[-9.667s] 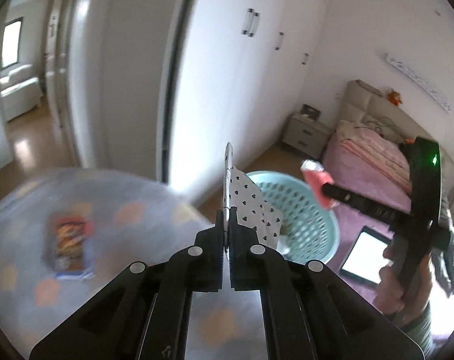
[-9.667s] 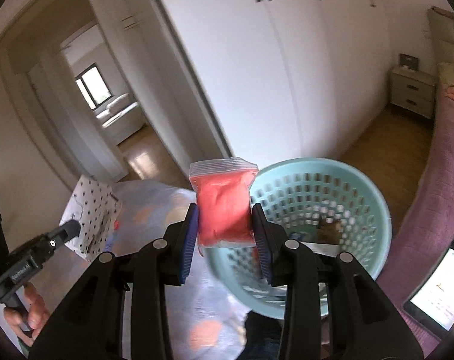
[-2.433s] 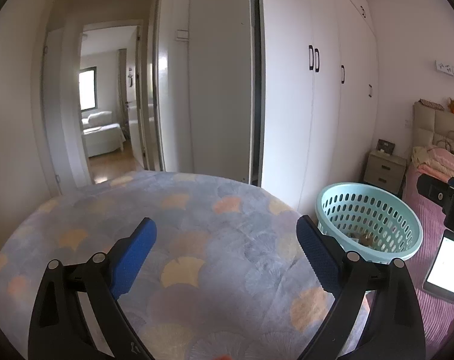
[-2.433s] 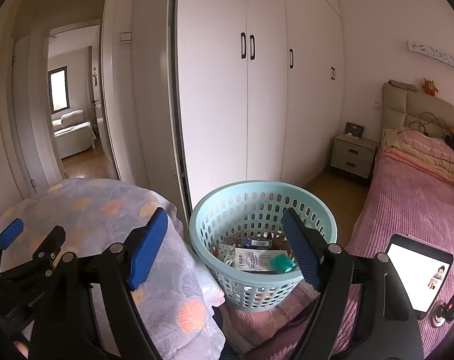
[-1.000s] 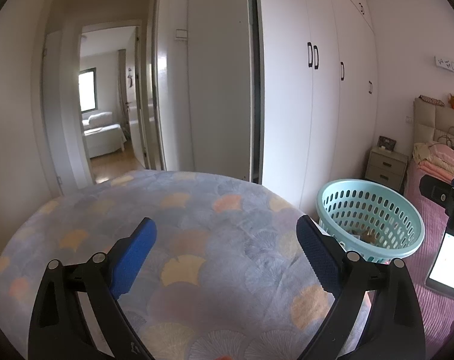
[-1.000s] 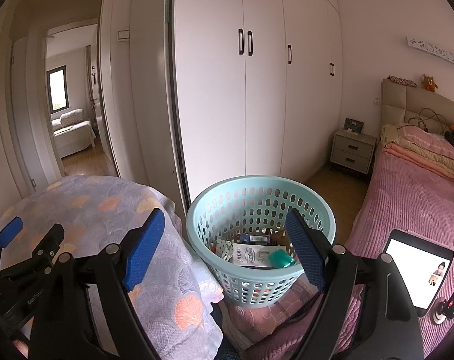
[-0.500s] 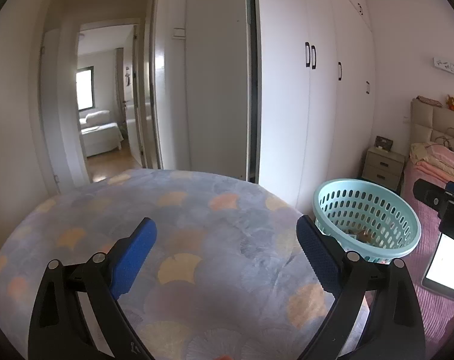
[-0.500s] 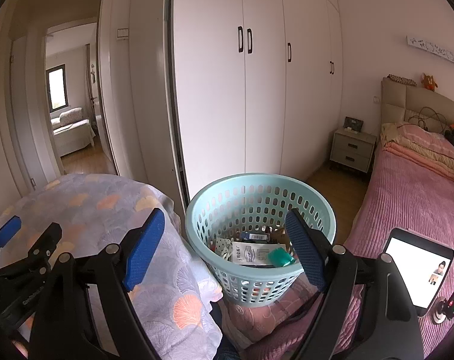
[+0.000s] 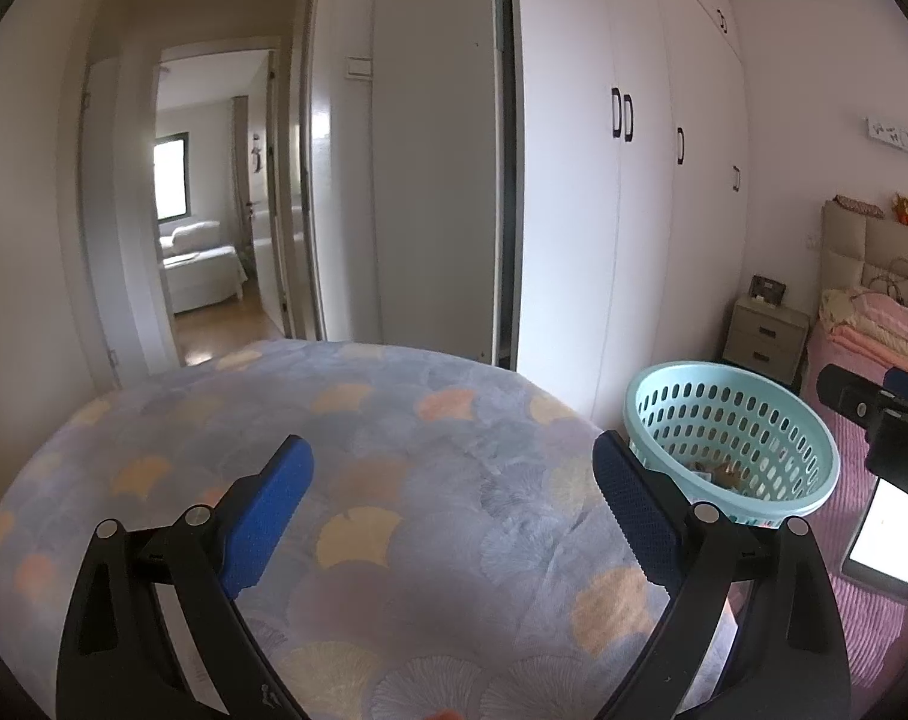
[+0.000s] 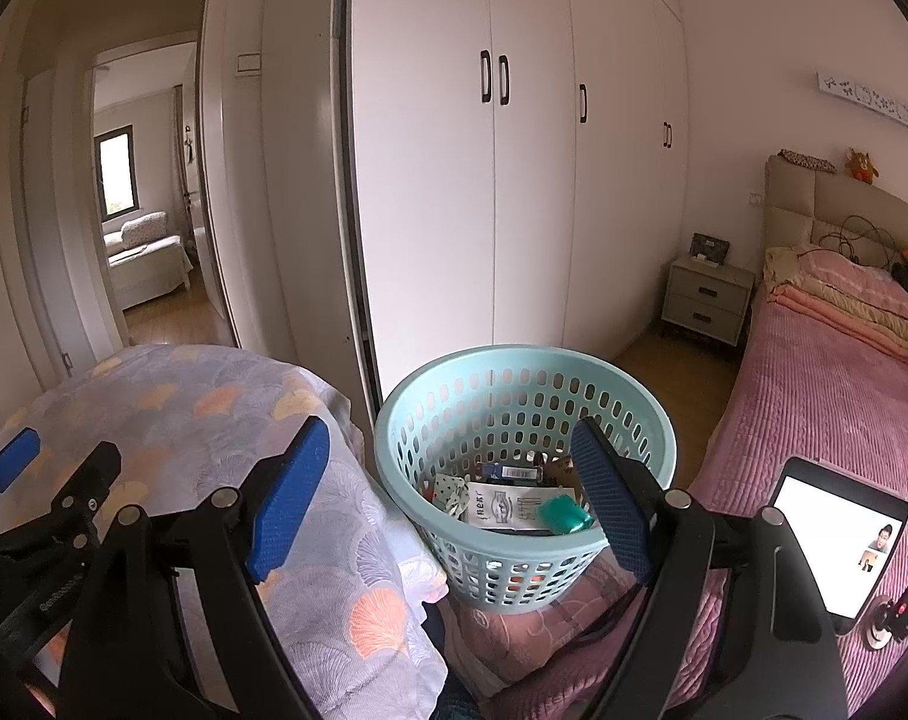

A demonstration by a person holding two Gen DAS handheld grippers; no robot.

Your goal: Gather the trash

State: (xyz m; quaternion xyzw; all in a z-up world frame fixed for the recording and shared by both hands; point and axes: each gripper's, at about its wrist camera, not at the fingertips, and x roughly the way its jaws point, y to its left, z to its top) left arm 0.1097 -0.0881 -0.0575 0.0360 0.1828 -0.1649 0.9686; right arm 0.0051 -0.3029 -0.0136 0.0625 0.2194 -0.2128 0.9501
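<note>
the left gripper (image 9: 448, 480) hangs over the round bench (image 9: 364, 420) with fingers spread and empty, likely because no litter shows on its cloth. just off the bench's right edge, the right gripper (image 10: 448, 492), also released, points at the aqua basket (image 10: 394, 426) where wrappers (image 10: 508, 504) lie.
</note>
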